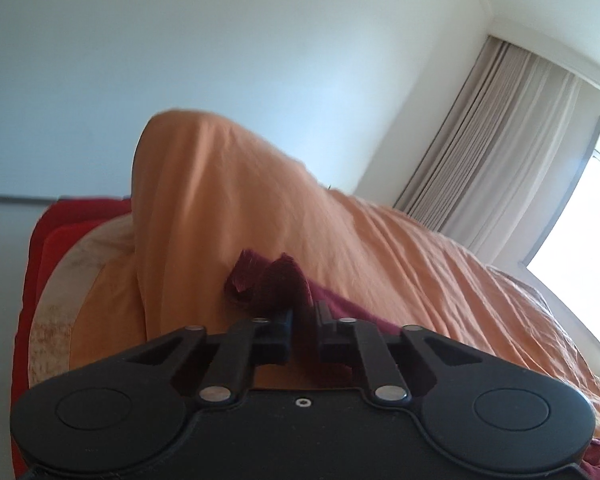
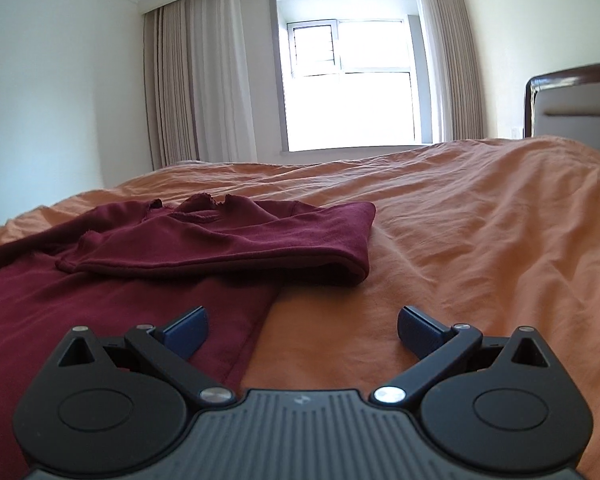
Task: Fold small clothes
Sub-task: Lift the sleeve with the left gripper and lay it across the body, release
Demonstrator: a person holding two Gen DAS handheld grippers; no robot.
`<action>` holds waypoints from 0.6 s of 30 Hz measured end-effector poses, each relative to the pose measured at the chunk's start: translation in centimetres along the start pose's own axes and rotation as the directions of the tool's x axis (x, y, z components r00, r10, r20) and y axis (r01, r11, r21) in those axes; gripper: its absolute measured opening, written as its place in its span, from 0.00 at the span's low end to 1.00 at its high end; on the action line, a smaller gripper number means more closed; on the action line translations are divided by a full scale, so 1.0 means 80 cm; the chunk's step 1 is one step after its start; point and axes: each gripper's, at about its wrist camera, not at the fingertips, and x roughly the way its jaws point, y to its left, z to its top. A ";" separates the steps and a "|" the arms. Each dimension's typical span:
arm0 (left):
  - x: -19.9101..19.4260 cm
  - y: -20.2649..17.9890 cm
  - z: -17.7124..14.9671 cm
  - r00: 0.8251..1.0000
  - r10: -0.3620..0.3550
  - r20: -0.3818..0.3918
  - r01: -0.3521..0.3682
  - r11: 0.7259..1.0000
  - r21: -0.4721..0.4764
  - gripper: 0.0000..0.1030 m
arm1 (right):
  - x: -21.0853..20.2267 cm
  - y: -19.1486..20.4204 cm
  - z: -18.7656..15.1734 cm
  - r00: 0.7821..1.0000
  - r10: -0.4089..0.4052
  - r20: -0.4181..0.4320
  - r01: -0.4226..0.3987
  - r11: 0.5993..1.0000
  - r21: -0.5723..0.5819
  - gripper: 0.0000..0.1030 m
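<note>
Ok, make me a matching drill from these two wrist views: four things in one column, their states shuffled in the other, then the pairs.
1. left gripper
2. right gripper
3. maroon garment
4. curtains

A. drawn aside from the window
B. jaws wide apart, holding nothing
C. partly folded on the orange bedspread
D. clamped on maroon cloth

Pairs: 1-D, 2-B, 3-C, 4-A
</note>
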 end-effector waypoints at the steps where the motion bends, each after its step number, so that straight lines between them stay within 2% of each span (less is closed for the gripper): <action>1: -0.002 -0.004 0.004 1.000 -0.008 0.018 0.007 1.000 0.023 0.06 | -0.001 -0.002 0.000 1.000 0.007 0.003 -0.007 1.000 0.009 1.00; 5: -0.003 -0.034 0.031 0.993 -0.065 0.103 0.054 0.993 0.109 0.05 | -0.004 -0.009 -0.001 0.999 0.039 0.021 -0.039 0.999 0.035 1.00; 9: -0.009 -0.093 0.071 0.967 -0.151 0.205 0.110 0.974 0.198 0.05 | -0.004 -0.015 -0.001 0.998 0.062 0.024 -0.063 0.996 0.060 1.00; 14: -0.030 -0.190 0.115 0.906 -0.312 0.286 0.217 0.922 0.319 0.05 | -0.006 -0.019 -0.003 0.996 0.079 0.039 -0.082 0.994 0.078 1.00; 16: -0.043 -0.229 0.119 0.878 -0.376 0.295 0.256 0.892 0.374 0.05 | -0.007 -0.021 -0.004 0.995 0.087 0.048 -0.091 0.992 0.090 1.00; 18: -0.055 -0.268 0.113 0.852 -0.443 0.280 0.298 0.849 0.436 0.05 | -0.009 -0.024 -0.005 0.994 0.096 0.058 -0.102 0.989 0.104 1.00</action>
